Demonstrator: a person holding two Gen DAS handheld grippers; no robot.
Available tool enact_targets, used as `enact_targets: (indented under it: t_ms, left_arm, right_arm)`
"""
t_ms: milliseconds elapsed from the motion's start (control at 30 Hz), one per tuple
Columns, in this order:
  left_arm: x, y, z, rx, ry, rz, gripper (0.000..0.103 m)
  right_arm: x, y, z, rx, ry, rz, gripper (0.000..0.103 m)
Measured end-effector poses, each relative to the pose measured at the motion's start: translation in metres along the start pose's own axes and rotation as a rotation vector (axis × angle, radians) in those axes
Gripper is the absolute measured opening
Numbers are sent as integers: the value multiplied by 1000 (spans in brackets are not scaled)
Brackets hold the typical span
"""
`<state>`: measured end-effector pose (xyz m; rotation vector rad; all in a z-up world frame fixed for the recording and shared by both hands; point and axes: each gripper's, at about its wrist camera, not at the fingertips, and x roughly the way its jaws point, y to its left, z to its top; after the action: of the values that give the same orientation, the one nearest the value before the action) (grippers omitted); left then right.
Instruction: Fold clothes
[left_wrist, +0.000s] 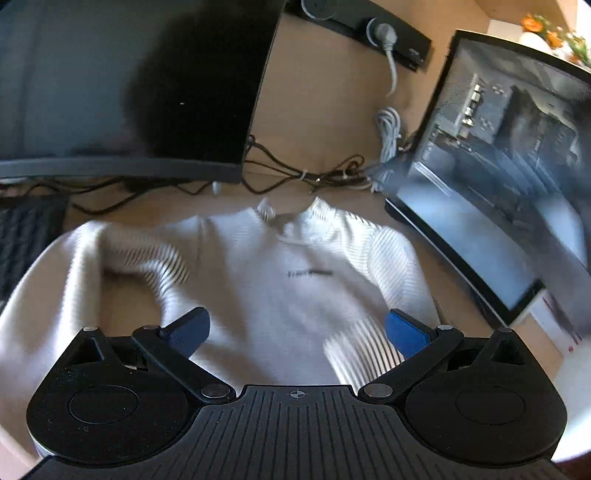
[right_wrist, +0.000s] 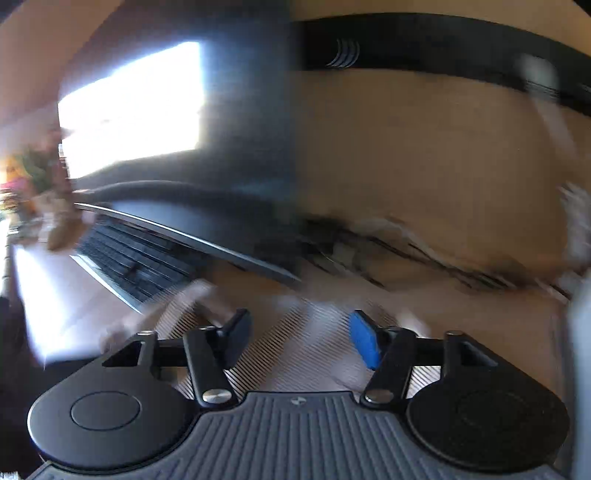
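White sweater (left_wrist: 280, 280) flat on table (left_wrist: 325, 122), one sleeve folded in. Left hand-held gripper (left_wrist: 297, 328) spread, empty; right hand-held gripper (right_wrist: 299, 339) apart, unloaded. Next: grasp remaining sleeve.

The sweater's (left_wrist: 280, 280) small dark chest print is blurred, unreadable.

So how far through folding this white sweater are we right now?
Early. Done: the white sweater lies face up on the desk, and its sleeves look folded in over the body. In hand: nothing; the left gripper hangs open above the hem, the right gripper open over ribbed fabric, its view blurred. Left: folding the body up.
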<state>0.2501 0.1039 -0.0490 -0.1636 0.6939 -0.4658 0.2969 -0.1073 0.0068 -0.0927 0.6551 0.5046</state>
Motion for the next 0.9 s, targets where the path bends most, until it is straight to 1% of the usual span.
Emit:
enact_targets:
  t_ms: [33, 67, 133, 200, 233, 267, 300, 367, 433, 467, 500, 533, 567, 600, 633, 700, 767, 833, 900]
  left_arm:
    - [8, 4, 2, -33, 9, -28, 103]
    - [16, 9, 5, -67, 18, -56, 103]
    - [33, 20, 8, -141, 49, -111, 103]
    - [44, 33, 3, -225, 93, -127, 103]
    - [47, 38, -1, -265, 112, -121, 103]
    - [50, 43, -5, -299, 127, -114, 103]
    - [48, 46, -10, -310, 102, -127, 103]
    - [44, 49, -13, -321, 104, -138, 103]
    - [35, 53, -17, -346, 103, -151, 103]
    - [31, 56, -20, -363, 102, -160, 103]
    - [26, 58, -23, -378, 100, -168, 103]
    - [21, 59, -25, -392, 100, -174, 103]
    - [16, 61, -27, -405, 99, -179, 103]
    - [12, 61, -29, -406, 101, -178, 103]
    - [8, 61, -30, -407, 104, -178, 103]
    - [-1, 58, -34, -408, 110, -168, 103]
    - [-9, 55, -38, -407, 119, -155, 103]
    - [-16, 51, -41, -402, 130, -142, 103]
    - [-19, 47, -42, -391, 137, -129, 103]
  right_arm:
    - [-13, -6, -14, 2, 11, -32, 40]
    - [-25, -7, -31, -3, 27, -51, 40]
    - [-41, -3, -63, -15, 70, -58, 40]
    - [-48, 6, -89, -51, 109, -12, 45]
    - [-46, 13, -100, -69, 125, -12, 52]
    - [-42, 23, -109, -91, 141, -14, 55]
    - [-38, 31, -117, -119, 152, -18, 55]
    - [-31, 43, -130, -188, 168, -24, 57]
    - [-25, 50, -135, -230, 171, -8, 58]
    - [-21, 52, -136, -242, 168, -11, 55]
    - [-16, 53, -135, -261, 164, -34, 48]
    - [-11, 54, -133, -285, 160, -66, 28]
    - [-9, 54, -131, -295, 160, -99, 21]
    - [-10, 46, -127, -283, 153, -126, 19]
    - [-13, 35, -120, -255, 136, -154, 15]
    - [-26, 11, -103, -175, 77, -250, 14]
    - [-49, -17, -80, -81, -27, -383, 14]
    - [-75, -36, -58, -24, -148, -517, 13]
    - [-94, -46, -42, 0, -241, -597, 13]
